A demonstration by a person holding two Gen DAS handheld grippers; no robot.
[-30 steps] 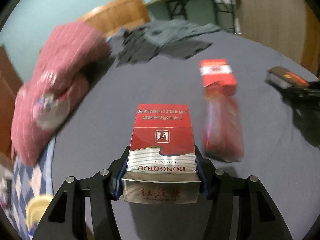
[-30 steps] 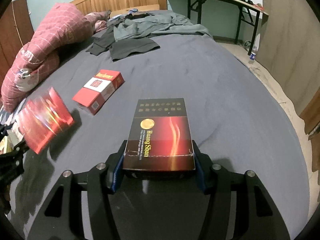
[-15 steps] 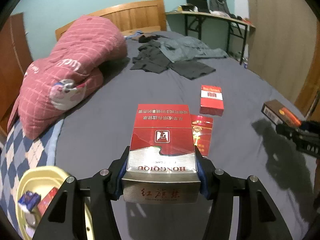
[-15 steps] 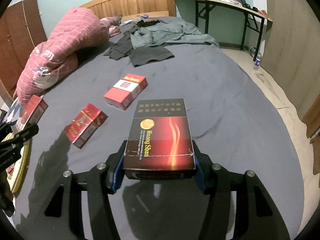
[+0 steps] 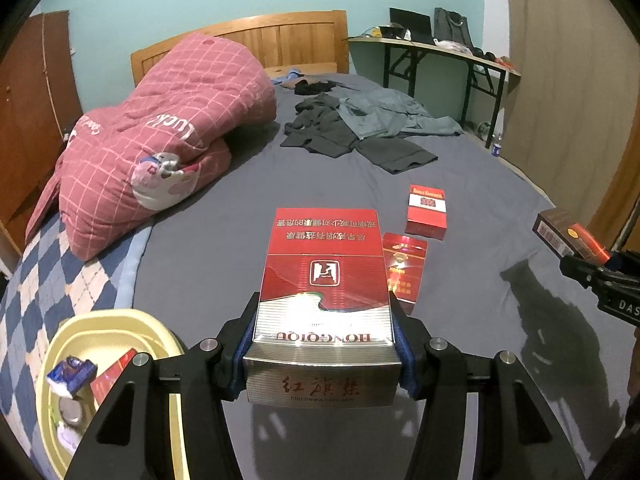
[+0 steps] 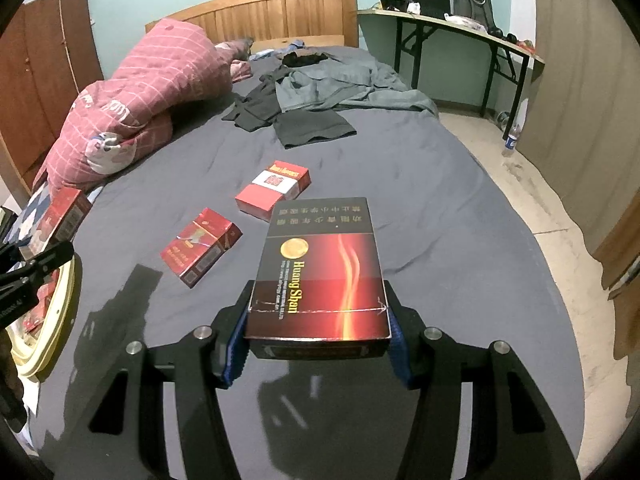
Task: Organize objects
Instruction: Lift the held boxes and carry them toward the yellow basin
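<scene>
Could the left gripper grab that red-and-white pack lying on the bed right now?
Probably not: the left gripper is already shut on the Hongqiqu pack, so nothing fits between its fingers. The red-and-white pack itself lies unobstructed.

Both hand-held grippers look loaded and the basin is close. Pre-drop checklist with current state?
1. Left hand-held gripper clamped on the red-and-silver Hongqiqu cigarette pack: ok.
2. Right hand-held gripper clamped on the dark Huang Shan cigarette box: ok.
3. Pale yellow plastic basin in view, lower left of the left wrist view: ok.
4. Room in basin: cannot tell; a blue packet and other items lie inside.
5. Left pack over basin: not ok, it sits beside it, over the grey bedsheet.
6. Two red packs lie loose on the sheet: not ok.
</scene>
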